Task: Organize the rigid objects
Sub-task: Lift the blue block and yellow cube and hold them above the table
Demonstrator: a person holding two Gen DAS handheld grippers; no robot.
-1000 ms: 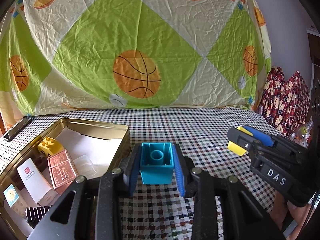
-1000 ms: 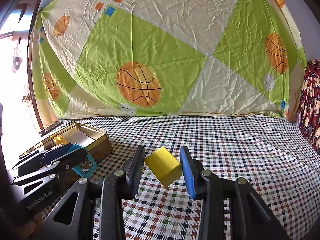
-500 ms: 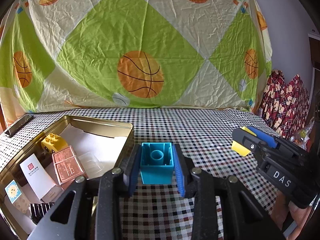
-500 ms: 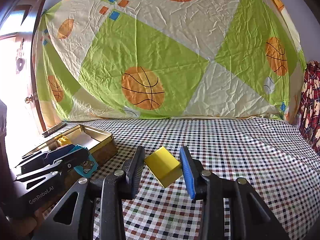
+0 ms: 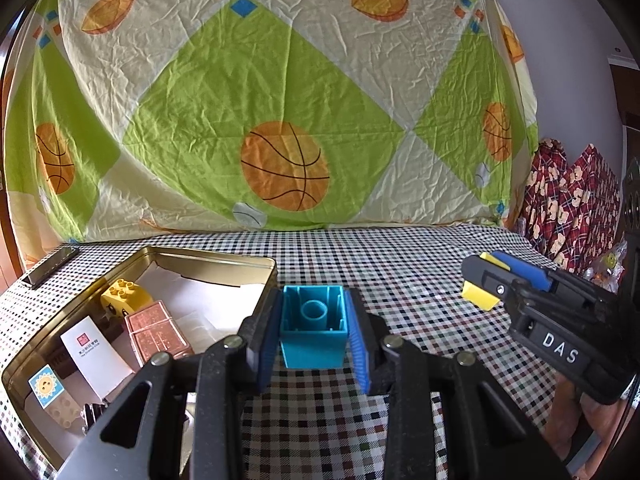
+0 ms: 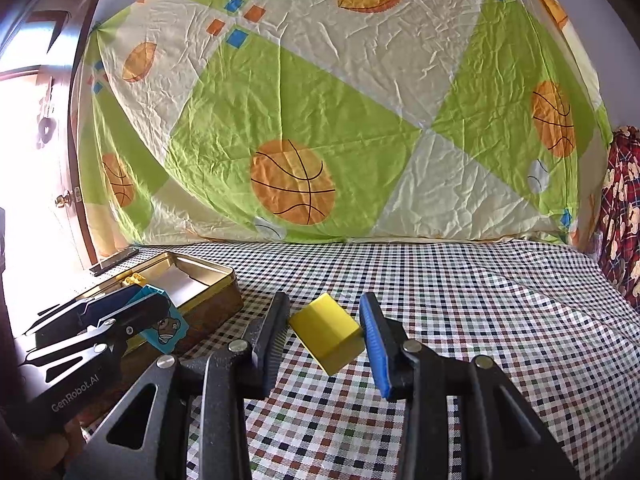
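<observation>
My left gripper is shut on a teal toy brick, hollow underside facing the camera, held above the checked cloth just right of the gold tin. My right gripper is shut on a yellow block, held tilted above the cloth. In the left wrist view the right gripper shows at the right with the yellow block. In the right wrist view the left gripper shows at the left with the teal brick beside the tin.
The tin holds a yellow brick, a copper-coloured box, a white card, a sun-printed piece and white paper. A dark flat bar lies behind the tin. A basketball-print sheet hangs behind the table. Red patterned fabric stands at right.
Both grippers have risen slightly with their blocks still held; the tin and table appear lower and farther in both views.
</observation>
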